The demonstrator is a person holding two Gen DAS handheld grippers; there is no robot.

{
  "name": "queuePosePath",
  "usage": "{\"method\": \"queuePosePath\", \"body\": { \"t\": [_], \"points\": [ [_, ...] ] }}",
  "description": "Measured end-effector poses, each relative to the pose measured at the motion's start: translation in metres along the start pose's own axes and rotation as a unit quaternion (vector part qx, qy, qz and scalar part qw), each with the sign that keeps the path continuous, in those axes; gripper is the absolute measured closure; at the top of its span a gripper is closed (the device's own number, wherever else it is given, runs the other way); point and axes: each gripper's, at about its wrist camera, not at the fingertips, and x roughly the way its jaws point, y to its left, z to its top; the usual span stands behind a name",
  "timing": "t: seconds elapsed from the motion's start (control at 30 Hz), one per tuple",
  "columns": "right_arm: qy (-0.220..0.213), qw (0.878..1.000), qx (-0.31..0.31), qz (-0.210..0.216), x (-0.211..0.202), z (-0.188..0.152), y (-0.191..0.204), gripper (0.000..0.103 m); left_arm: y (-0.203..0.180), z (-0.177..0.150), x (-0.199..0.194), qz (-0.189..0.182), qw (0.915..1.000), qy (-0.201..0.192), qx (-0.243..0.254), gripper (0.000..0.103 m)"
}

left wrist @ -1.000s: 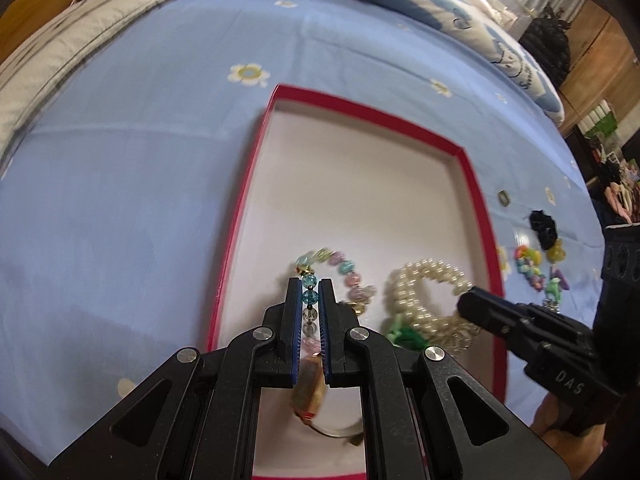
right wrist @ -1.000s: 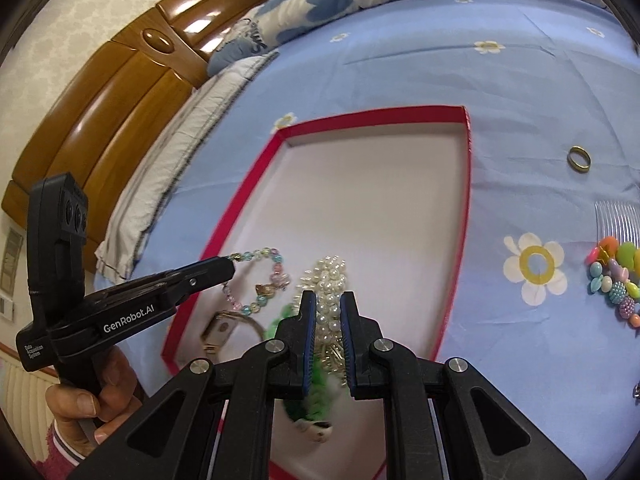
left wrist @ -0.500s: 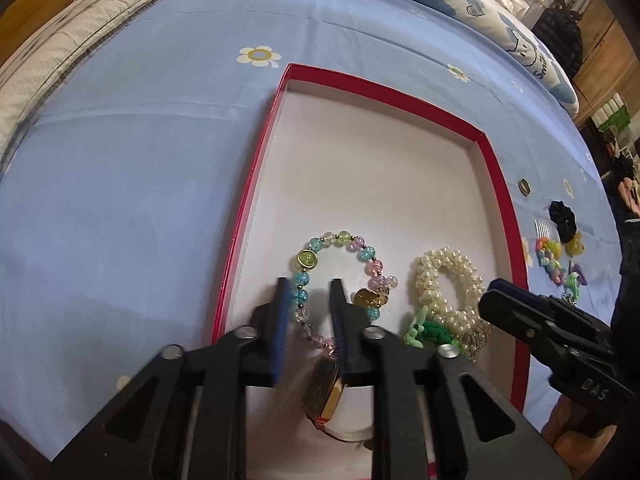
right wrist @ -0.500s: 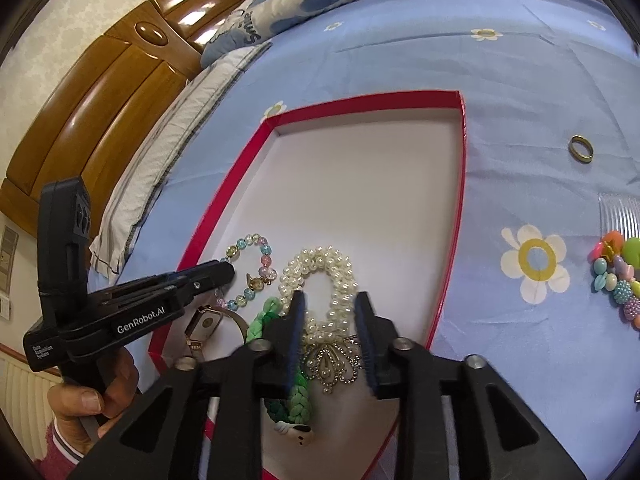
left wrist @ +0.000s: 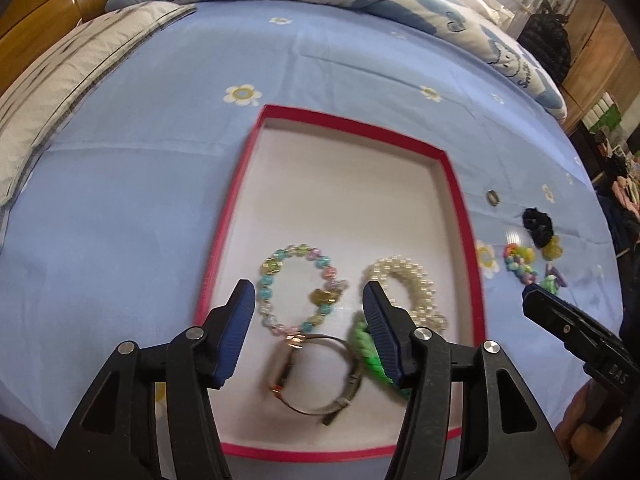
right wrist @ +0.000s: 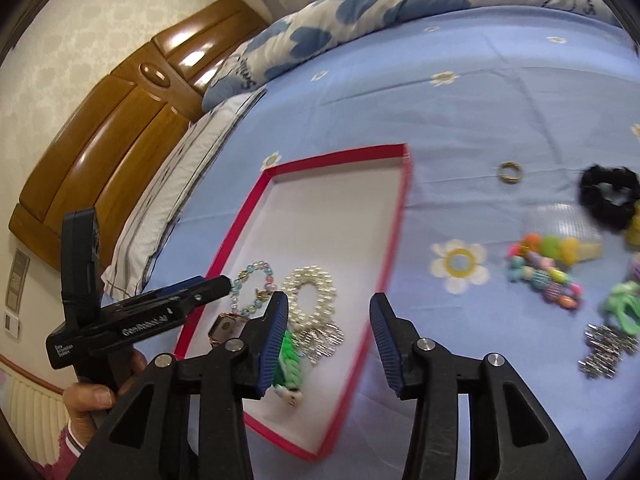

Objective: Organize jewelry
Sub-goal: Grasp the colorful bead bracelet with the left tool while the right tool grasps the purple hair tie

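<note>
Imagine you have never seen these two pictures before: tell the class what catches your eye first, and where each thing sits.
The red-rimmed tray on the blue flowered bedsheet stands out first, with a pastel bead bracelet, a pearl bracelet, a green braided band and a watch clustered at its near end. Both open tongs, left and right, frame the views. Right of the tray, loose on the sheet, lie a gold ring, a black scrunchie and colourful beads.

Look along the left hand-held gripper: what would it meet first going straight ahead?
Probably the pastel bead bracelet in the red-rimmed tray; it lies between the open left hand-held gripper tips, though depth is uncertain.
</note>
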Motion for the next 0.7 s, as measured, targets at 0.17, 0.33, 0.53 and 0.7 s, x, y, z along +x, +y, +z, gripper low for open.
{"method": "queuePosePath", "body": {
  "t": [0.17, 0.33, 0.53, 0.7],
  "points": [
    [-0.013, 0.999, 0.026, -0.018, -0.024, -0.008, -0.028, 0.058, -0.023, 0.0, -0.007, -0.011, 0.9998, -0.005, 0.017, 0.048],
    [-0.029, 0.997, 0.056, -0.038, -0.05, -0.015, -0.062, 0.058, -0.05, -0.001, -0.011, -0.026, 0.999, -0.005, 0.036, 0.048],
    [-0.053, 0.993, 0.087, -0.064, -0.08, -0.024, -0.096, 0.057, -0.084, -0.006, -0.01, -0.046, 0.9971, 0.0, 0.061, 0.046],
    [-0.067, 0.988, 0.109, -0.084, -0.1, -0.032, -0.123, 0.057, -0.112, -0.009, -0.004, -0.059, 0.9952, 0.009, 0.078, 0.046]
  ]
}}
